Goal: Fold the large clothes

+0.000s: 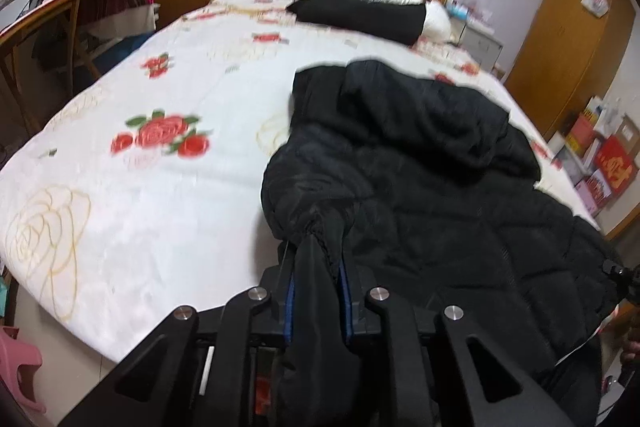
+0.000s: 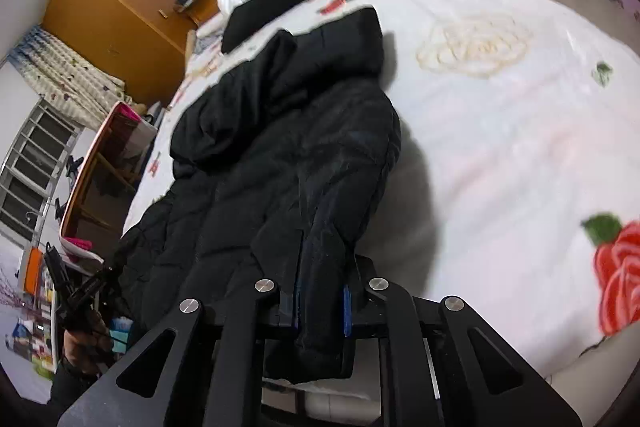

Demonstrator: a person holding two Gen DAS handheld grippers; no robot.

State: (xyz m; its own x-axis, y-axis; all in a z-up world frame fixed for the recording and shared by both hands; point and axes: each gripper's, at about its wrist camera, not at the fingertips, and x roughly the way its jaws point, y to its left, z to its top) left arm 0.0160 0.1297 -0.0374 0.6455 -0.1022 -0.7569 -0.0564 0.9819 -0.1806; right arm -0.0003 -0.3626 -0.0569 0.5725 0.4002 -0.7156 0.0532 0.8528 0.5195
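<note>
Both the left tongs (image 1: pixel 318 291) and right tongs (image 2: pixel 320 301) were clamped on the near hem of the black coat (image 1: pixel 420 163), whose length ran away up the bed (image 1: pixel 160 99).

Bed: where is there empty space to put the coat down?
The widest bare patch of the bed lies left of the black coat in the left wrist view, around the red roses. A smaller bare strip runs between the coat's hood and the black-and-white pile by the headboard. The coat's side is crowded.
</note>
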